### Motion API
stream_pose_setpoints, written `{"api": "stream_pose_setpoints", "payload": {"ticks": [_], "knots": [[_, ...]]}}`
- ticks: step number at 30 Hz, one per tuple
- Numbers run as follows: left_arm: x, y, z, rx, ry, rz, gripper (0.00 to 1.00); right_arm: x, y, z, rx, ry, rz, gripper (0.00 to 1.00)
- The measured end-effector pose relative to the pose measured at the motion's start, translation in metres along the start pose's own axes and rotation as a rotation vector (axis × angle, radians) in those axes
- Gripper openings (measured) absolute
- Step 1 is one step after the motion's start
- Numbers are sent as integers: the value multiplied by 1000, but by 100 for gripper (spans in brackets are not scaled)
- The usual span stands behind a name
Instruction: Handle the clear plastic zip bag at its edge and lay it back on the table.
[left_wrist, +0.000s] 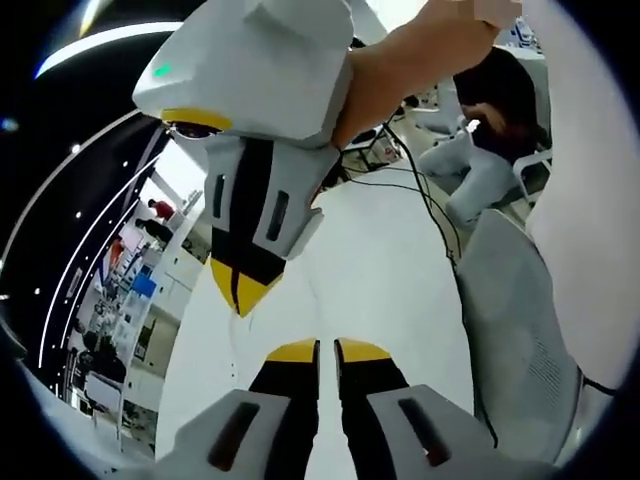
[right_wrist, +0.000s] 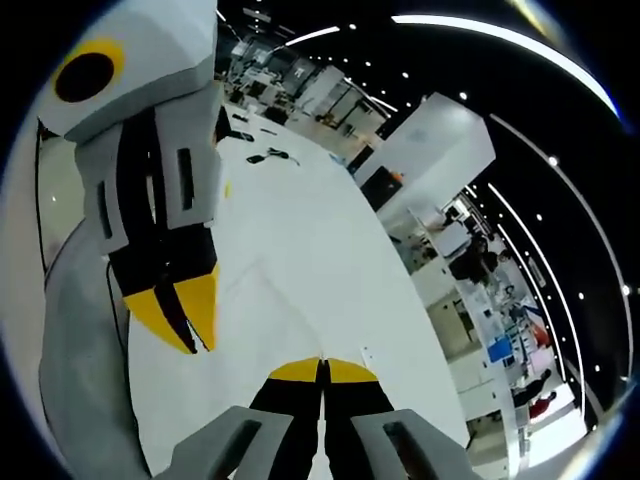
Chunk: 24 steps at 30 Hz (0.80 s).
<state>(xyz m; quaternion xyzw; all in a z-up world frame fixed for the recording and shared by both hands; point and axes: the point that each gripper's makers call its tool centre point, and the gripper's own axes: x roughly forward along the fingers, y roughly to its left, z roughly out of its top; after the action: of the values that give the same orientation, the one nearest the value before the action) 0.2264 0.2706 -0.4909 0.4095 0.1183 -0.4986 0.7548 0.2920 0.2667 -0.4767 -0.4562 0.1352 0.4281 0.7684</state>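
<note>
Left gripper view: left hand-held gripper (left_wrist: 327, 358) and right hand-held gripper (left_wrist: 240, 290) both pinched closed above white counter (left_wrist: 380, 270); clear plastic zip bag not discernible, grasp uncertain. Lower gently; release flat onto counter.

Left tool (left_wrist: 327, 350) and right tool (left_wrist: 243, 290) side by side above table (left_wrist: 390, 270)

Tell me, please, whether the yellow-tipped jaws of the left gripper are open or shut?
Shut. In the left gripper view, the left gripper has its yellow tips nearly together with only a thin gap; whether they pinch the clear bag, I cannot tell.
</note>
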Motion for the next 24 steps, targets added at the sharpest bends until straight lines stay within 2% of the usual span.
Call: {"api": "stream_pose_setpoints", "payload": {"ticks": [7, 17, 24], "knots": [[-5, 7, 1, -8, -13, 34, 5, 2, -3, -4, -7, 9, -4, 0], [-11, 5, -2, -26, -18, 42, 4, 6, -7, -9, -7, 20, -3, 0], [-15, 9, -10, -88, -23, 54, 5, 11, -16, -16, -9, 27, -15, 0]]}}
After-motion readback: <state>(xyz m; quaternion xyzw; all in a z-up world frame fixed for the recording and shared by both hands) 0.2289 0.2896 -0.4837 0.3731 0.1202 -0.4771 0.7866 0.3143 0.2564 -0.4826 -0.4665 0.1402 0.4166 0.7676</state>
